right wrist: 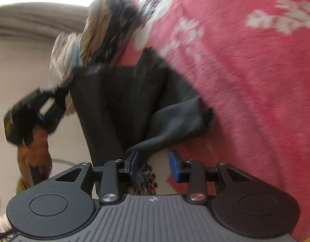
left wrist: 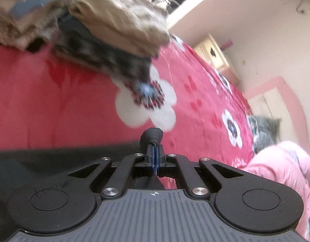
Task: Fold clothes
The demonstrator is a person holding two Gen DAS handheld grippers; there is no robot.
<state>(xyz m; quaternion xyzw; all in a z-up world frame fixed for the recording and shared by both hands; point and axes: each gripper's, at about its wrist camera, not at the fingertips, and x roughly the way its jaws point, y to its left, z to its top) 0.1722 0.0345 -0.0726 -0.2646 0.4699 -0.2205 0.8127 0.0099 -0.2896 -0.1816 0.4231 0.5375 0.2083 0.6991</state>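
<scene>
My left gripper [left wrist: 154, 157] is shut on a pinch of a dark grey garment [left wrist: 150, 137], whose cloth trails off to the lower left. In the right wrist view the same dark garment [right wrist: 122, 100] hangs stretched above the red bedspread [right wrist: 245, 80], with a folded flap at its right side. My right gripper [right wrist: 153, 164] is open, its blue pads [right wrist: 174, 166] apart just below the garment's lower edge, not touching it. The left gripper [right wrist: 34, 113] and the hand holding it show at the left of that view.
A stack of folded clothes [left wrist: 118, 20], beige over dark patterned cloth, lies on the red flowered bedspread [left wrist: 195, 92]; it shows in the right wrist view [right wrist: 106, 32] too. A pink garment [left wrist: 279, 167] and a grey cushion [left wrist: 263, 129] lie at the right. A wall and a cupboard [left wrist: 213, 50] stand beyond.
</scene>
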